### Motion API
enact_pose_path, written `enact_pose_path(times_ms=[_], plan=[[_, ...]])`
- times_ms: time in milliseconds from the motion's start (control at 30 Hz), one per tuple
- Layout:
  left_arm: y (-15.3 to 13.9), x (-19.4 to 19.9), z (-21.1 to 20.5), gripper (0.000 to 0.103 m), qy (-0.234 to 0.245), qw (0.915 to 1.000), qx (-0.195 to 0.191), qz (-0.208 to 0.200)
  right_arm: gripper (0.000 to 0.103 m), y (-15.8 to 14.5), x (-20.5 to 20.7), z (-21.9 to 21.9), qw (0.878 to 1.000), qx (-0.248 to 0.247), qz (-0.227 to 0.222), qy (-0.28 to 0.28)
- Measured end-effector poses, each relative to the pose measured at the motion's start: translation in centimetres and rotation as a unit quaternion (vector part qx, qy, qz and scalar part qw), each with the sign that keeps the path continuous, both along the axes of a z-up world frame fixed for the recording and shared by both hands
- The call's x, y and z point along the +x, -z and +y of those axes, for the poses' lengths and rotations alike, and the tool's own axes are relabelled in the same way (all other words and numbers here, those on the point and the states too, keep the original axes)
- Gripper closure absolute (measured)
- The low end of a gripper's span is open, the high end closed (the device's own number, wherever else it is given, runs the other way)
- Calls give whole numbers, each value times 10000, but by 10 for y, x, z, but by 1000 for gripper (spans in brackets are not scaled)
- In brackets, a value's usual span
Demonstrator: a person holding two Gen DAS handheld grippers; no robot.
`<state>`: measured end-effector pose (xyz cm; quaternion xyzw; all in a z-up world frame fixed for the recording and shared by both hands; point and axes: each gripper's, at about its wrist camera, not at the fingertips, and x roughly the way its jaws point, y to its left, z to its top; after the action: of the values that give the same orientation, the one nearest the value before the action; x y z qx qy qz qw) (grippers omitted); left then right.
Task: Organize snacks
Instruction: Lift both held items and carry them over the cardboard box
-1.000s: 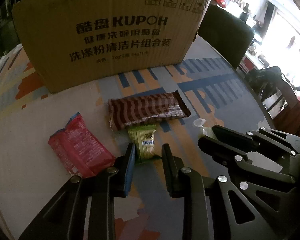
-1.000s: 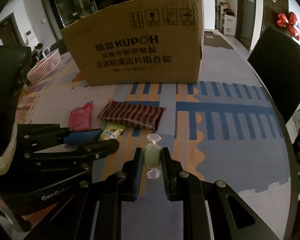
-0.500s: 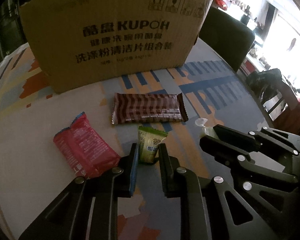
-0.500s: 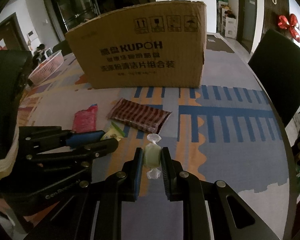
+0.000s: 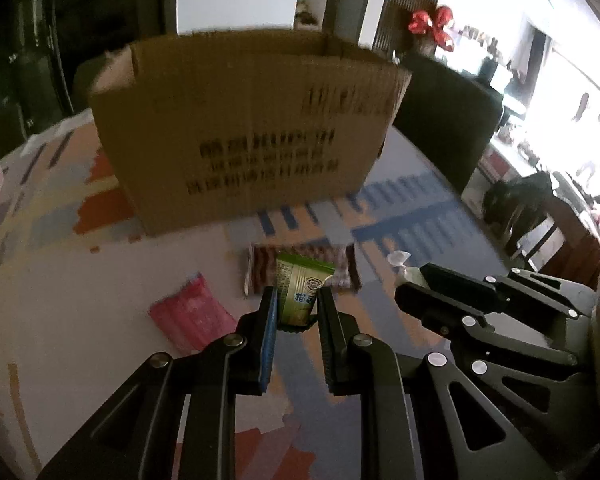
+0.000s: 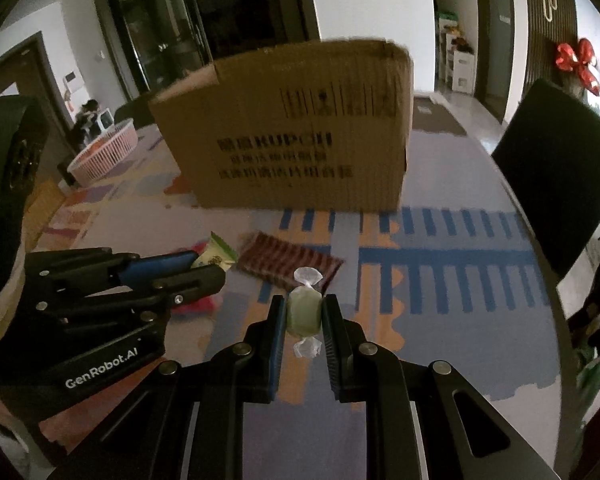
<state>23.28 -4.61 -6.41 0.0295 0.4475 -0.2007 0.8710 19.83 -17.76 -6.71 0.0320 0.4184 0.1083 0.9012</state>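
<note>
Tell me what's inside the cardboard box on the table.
Only the cardboard box front wall, its open top rim and a strip of the far inner wall show. Its contents are hidden from both wrist views.

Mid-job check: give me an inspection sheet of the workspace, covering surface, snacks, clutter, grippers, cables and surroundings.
Surface: table with patterned cloth.
Job's things: cardboard box open at top; striped brown snack bar and red snack packet lying on the cloth.
Clutter: nothing seen.
Grippers: left hand-held gripper shut on green snack packet; right hand-held gripper shut on wrapped green candy.
Cables: nothing seen.
Surroundings: dark chair, pink basket, red bow.
</note>
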Motion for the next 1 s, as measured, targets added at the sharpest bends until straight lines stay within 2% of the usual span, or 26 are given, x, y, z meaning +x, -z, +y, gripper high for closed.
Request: enact_pose_path(times_ms=[500,800,1000], plan=[[-93,3,17,83,-185,9929,-313,-1130,83,-84,13,-1,9940,51,-1094,-61],[-122,26,24,83,-361,9881,-319,-1459,83,-117,39,1,9895,5,-1440,-138],[-132,45,29,83,-454,9871,-329,-1501,83,-129,63,2,9887,-33,-1490,-181]])
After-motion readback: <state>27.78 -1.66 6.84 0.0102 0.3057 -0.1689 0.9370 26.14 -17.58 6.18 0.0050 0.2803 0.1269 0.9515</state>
